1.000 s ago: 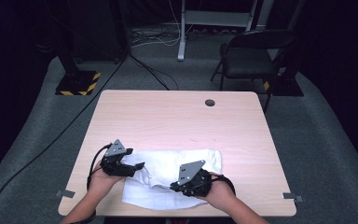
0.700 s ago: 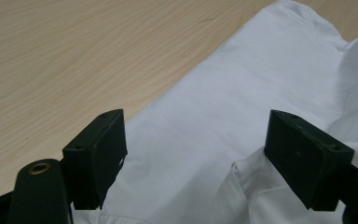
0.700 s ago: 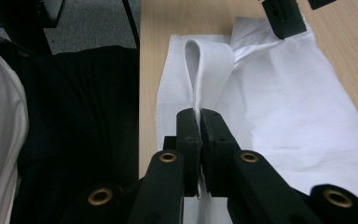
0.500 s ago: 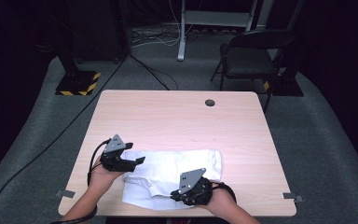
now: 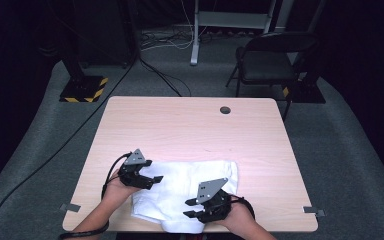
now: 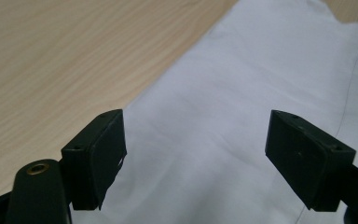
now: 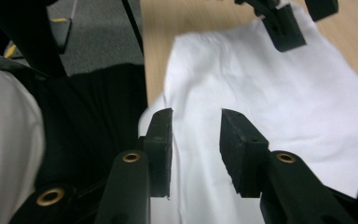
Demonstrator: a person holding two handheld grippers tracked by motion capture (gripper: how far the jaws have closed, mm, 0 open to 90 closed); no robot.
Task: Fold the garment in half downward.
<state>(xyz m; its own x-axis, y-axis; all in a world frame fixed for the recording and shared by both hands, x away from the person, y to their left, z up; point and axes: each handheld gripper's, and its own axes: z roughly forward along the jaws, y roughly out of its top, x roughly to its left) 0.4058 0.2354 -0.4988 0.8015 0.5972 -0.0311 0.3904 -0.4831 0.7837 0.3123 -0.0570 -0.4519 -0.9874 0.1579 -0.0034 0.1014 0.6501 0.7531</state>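
Lying flat near my edge of the wooden table [image 5: 190,125], the white cloth [image 5: 190,187] spreads between my two tongs, one lobe drooping over the near edge. My left gripper [image 5: 155,180] sits at the cloth's left border, its jaws pointing right across the fabric; in the left gripper view those jaws stand wide apart above the cloth [image 6: 223,116], pressing on nothing, with bare wood to their left. My right gripper [image 5: 192,209] hovers over the cloth's near right part, pointing left. In the right gripper view its jaws stand a modest gap apart with cloth [image 7: 261,102] showing between them, and the pads do not pinch it; they have just been opening. The left gripper's jaw tips [image 7: 286,25] show at the top of that view.

Compared with a second ago, the cloth's near lobe lies released at the table edge, and my left gripper has shifted slightly along the left border.
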